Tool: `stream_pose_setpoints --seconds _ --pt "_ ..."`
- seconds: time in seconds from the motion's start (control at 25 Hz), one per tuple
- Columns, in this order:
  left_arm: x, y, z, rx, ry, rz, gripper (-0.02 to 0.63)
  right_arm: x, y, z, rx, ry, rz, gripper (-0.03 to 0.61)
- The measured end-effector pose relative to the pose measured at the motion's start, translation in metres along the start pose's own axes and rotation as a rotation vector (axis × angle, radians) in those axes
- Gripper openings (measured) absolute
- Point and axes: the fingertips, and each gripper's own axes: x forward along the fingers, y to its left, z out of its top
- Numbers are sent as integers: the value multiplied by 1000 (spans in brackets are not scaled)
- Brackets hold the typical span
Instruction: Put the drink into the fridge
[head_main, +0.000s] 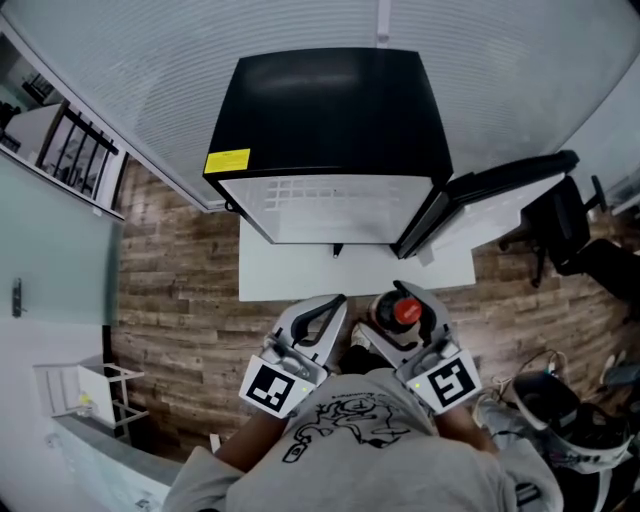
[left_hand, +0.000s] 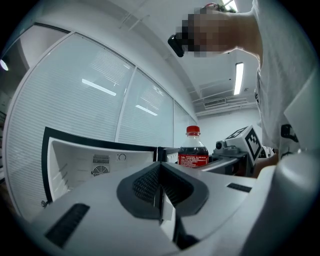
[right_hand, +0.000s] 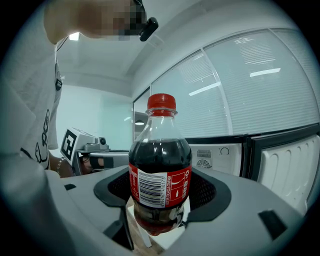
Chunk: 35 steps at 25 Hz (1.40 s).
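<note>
A cola bottle (head_main: 405, 313) with a red cap and red label stands upright between the jaws of my right gripper (head_main: 412, 300), which is shut on its lower body (right_hand: 160, 182). A black mini fridge (head_main: 335, 110) stands ahead on the floor. Its door (head_main: 490, 195) is swung open to the right and its white inside (head_main: 330, 205) shows. My left gripper (head_main: 330, 312) is beside the right one, its jaws pressed together (left_hand: 160, 197) with nothing between them. In the left gripper view the bottle (left_hand: 193, 150) and the right gripper's marker cube (left_hand: 247, 141) appear to the right.
The fridge sits on a white base (head_main: 300, 275) on a wooden floor (head_main: 170, 290). A wall of blinds (head_main: 450, 40) runs behind it. A black chair (head_main: 570, 225) stands to the right, a white rack (head_main: 90, 390) to the lower left.
</note>
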Motion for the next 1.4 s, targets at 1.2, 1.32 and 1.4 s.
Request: stream_pose_setpoints --seconds 1.2,1.32,1.4 --pt "31 61 9 -2 -25 23 3 59 -29 0 3 23 29 324" --pt "28 68 7 -6 -21 6 3 67 -27 1 5 20 13 324" --pt "25 71 6 -3 -17 -7 3 69 -25 2 5 17 0 324"
